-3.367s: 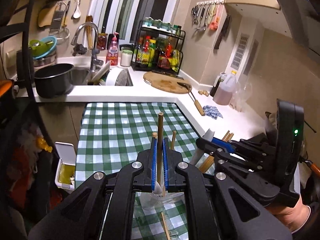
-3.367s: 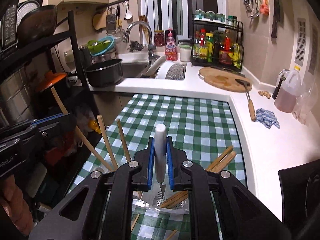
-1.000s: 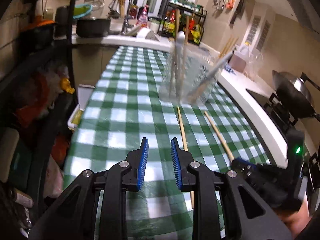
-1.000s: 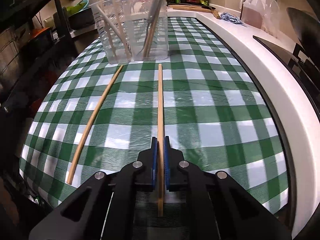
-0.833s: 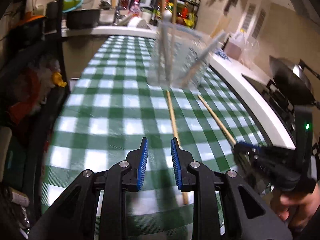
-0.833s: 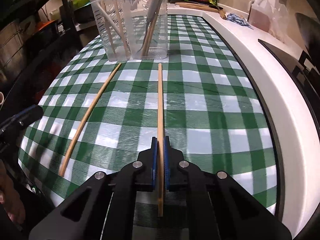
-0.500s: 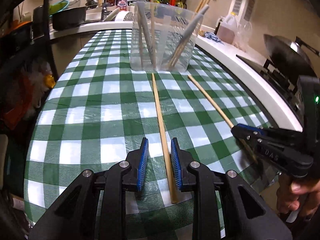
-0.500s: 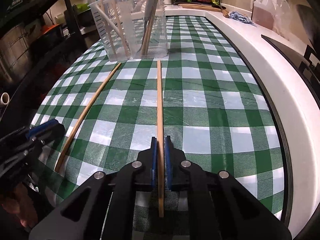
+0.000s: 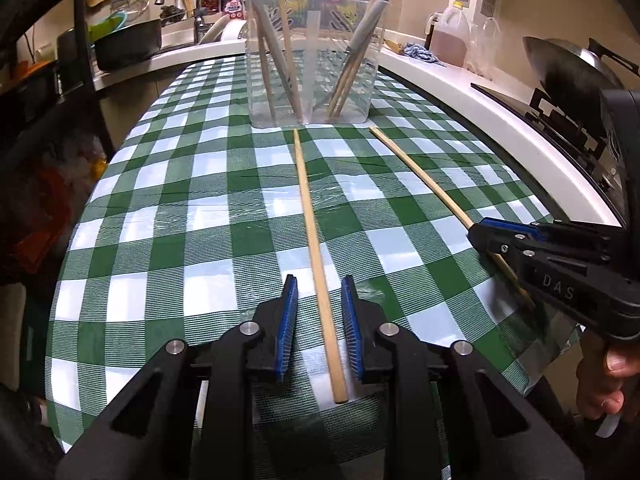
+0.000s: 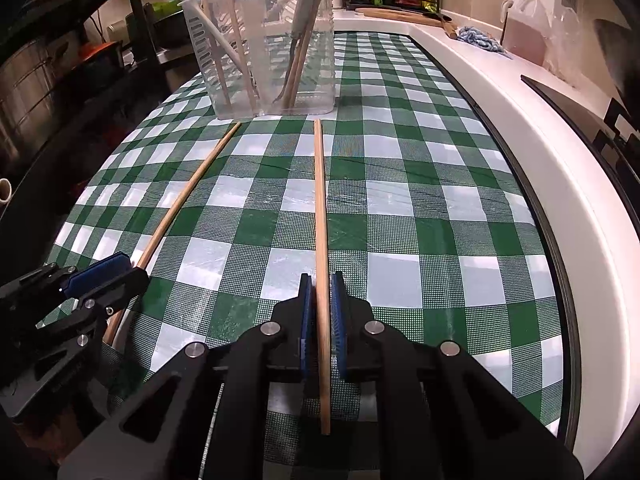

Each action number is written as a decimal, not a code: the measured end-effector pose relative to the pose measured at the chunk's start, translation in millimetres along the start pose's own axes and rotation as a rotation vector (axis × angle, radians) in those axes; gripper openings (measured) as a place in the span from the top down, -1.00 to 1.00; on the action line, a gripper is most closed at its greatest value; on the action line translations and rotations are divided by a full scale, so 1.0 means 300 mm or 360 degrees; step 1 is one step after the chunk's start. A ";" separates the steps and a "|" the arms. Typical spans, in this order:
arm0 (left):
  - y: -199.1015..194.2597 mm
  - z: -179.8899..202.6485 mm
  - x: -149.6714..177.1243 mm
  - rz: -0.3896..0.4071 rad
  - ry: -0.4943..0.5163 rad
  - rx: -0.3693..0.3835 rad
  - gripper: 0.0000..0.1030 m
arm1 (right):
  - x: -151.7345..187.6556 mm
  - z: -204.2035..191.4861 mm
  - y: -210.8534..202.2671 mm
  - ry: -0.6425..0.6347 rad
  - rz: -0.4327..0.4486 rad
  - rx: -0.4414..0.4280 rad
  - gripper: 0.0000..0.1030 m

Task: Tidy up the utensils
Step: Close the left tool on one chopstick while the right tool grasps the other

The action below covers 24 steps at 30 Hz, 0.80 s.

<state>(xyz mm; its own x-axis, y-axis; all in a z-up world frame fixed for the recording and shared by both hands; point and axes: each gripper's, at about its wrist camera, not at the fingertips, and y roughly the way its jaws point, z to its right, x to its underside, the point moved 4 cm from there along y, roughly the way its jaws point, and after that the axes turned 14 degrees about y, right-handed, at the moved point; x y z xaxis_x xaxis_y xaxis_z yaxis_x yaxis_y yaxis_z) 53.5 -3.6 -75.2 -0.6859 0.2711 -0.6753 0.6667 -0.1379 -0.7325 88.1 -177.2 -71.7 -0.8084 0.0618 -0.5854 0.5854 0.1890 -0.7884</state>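
Observation:
Two long wooden chopsticks lie on the green checked tablecloth (image 9: 180,208) in front of a clear plastic utensil holder (image 9: 312,56) that holds several chopsticks and utensils. My left gripper (image 9: 318,292) is open, its blue pads on either side of the left chopstick (image 9: 310,216), near its close end. My right gripper (image 10: 320,292) is shut on the right chopstick (image 10: 319,200), which still rests on the cloth. The right gripper also shows in the left wrist view (image 9: 504,240), and the left gripper shows in the right wrist view (image 10: 100,272).
A white counter (image 10: 540,132) runs along the right with a stove (image 9: 568,120) and a wok (image 9: 568,68). A jug (image 10: 524,24) and a blue cloth (image 10: 480,38) sit on it. A dark rack (image 9: 48,80) stands at the left; a sink is behind.
My left gripper has come down and forward until its open pads straddle the left chopstick. My right gripper stays shut on the right chopstick.

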 end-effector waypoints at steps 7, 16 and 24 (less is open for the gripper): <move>-0.008 -0.050 0.009 -0.0008 -0.0074 -0.0056 0.87 | 0.000 0.004 0.000 0.0012 0.0009 0.0002 0.87; 0.003 -0.065 0.014 -0.0023 -0.0102 -0.0080 0.87 | -0.008 0.033 -0.001 0.0063 0.0045 0.0091 0.84; 0.002 -0.059 0.014 -0.0009 -0.0074 -0.0099 0.86 | -0.003 0.026 -0.003 0.0047 0.0055 0.0104 0.83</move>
<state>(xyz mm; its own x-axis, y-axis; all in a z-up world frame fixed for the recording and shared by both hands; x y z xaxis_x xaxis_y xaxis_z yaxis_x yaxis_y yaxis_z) 56.3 14.4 -77.0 -0.7015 0.2267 -0.6757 0.6787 -0.0769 -0.7304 88.7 -185.1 -71.9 -0.7886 0.0963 -0.6073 0.6149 0.1217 -0.7792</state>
